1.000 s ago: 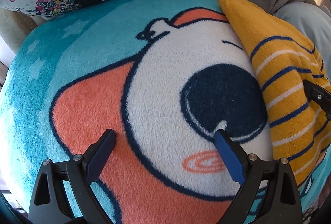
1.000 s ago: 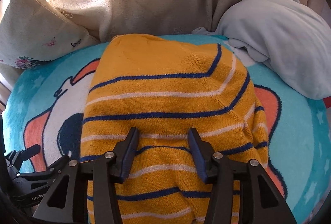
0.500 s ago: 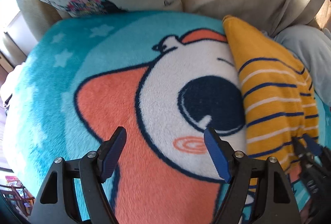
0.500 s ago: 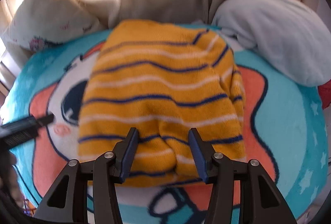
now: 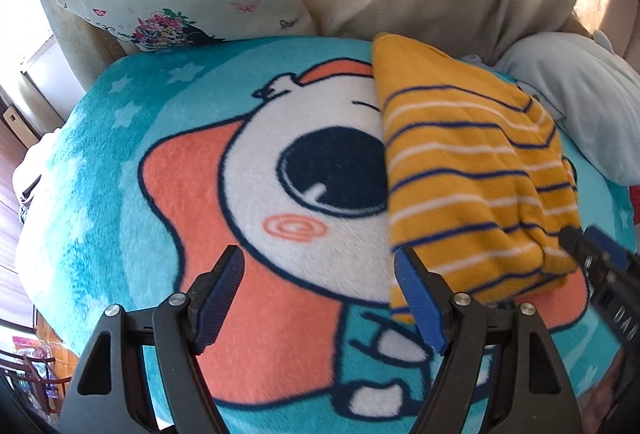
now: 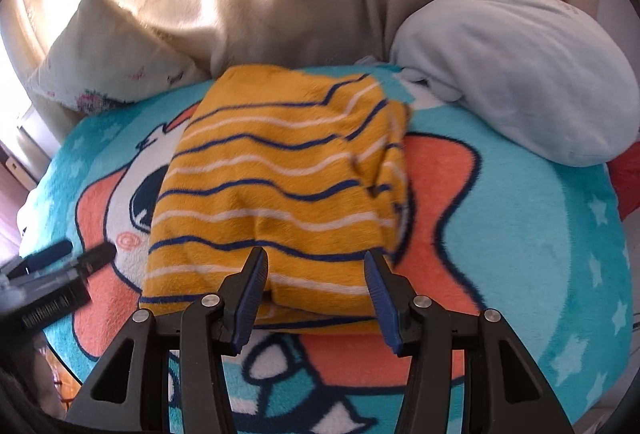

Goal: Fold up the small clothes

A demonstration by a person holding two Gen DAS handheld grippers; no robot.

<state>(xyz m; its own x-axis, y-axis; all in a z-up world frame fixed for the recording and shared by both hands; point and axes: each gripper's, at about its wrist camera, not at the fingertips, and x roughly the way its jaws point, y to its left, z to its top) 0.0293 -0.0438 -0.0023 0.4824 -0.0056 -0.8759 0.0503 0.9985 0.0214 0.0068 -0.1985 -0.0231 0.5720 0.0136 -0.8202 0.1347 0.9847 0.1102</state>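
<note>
Sweater (image 6: 276,193), yellow striped, folded on cartoon blanket (image 6: 520,234); near hem hidden behind my released right claw (image 6: 316,290). Left claw (image 5: 320,294) released, at 9 o'clock.

- Mustard-yellow sweater (image 6: 276,173), navy and white stripes.
- Teal blanket (image 5: 100,173), orange-and-white cartoon, pale stars.
- Cream pillow (image 5: 192,1), floral and butterfly print.
- Pale blue plush (image 6: 520,73).

The sweater (image 6: 276,189) was soft knit cloth, matt; the blanket (image 5: 120,169) was fuzzy fleece. Tool (image 6: 316,282) pads (image 6: 378,294) were ribbed plastic, with shiny metal pins.
</note>
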